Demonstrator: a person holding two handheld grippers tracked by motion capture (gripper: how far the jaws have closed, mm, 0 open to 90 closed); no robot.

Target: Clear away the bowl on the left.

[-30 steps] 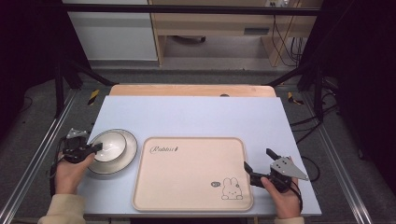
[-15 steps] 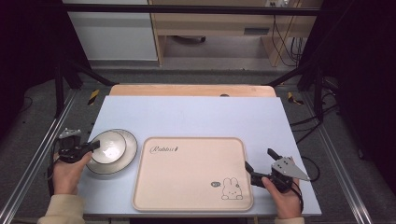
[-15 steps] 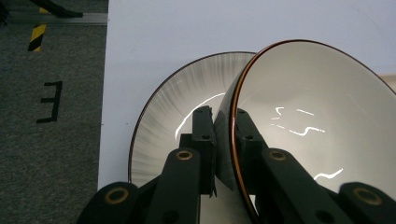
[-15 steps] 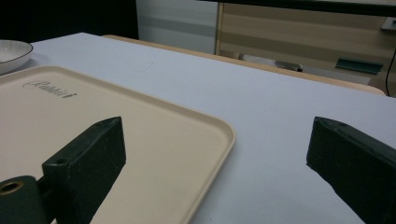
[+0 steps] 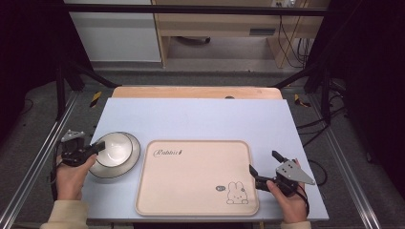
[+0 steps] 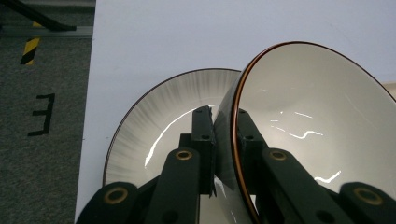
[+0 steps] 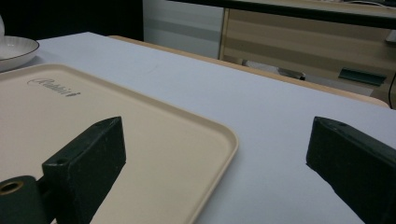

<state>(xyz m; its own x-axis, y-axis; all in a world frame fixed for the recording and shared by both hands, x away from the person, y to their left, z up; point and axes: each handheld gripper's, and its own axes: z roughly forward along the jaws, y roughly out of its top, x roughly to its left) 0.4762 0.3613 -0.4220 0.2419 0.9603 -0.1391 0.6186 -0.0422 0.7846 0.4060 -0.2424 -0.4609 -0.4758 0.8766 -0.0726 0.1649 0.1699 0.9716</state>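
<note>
The left claw [image 6: 223, 135] is clenched on the near rim of a white bowl [image 6: 317, 126], one jaw inside and one outside, and the bowl sits tilted over a ribbed white plate [image 6: 154, 126] at the left of the pale blue desk [image 5: 200, 119]. The right claw [image 5: 261, 168] is spread wide and grasps nothing, its jaws straddling the right edge of the beige tray [image 5: 191, 183], which lies just beside the plate and carries a small rabbit drawing [image 5: 236, 192].

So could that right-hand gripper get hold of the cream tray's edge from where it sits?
Probably yes. The right gripper is open, with one jaw over the tray and the other over the bare table beside it, so the tray's right rim lies between them with nothing in the way.
</note>
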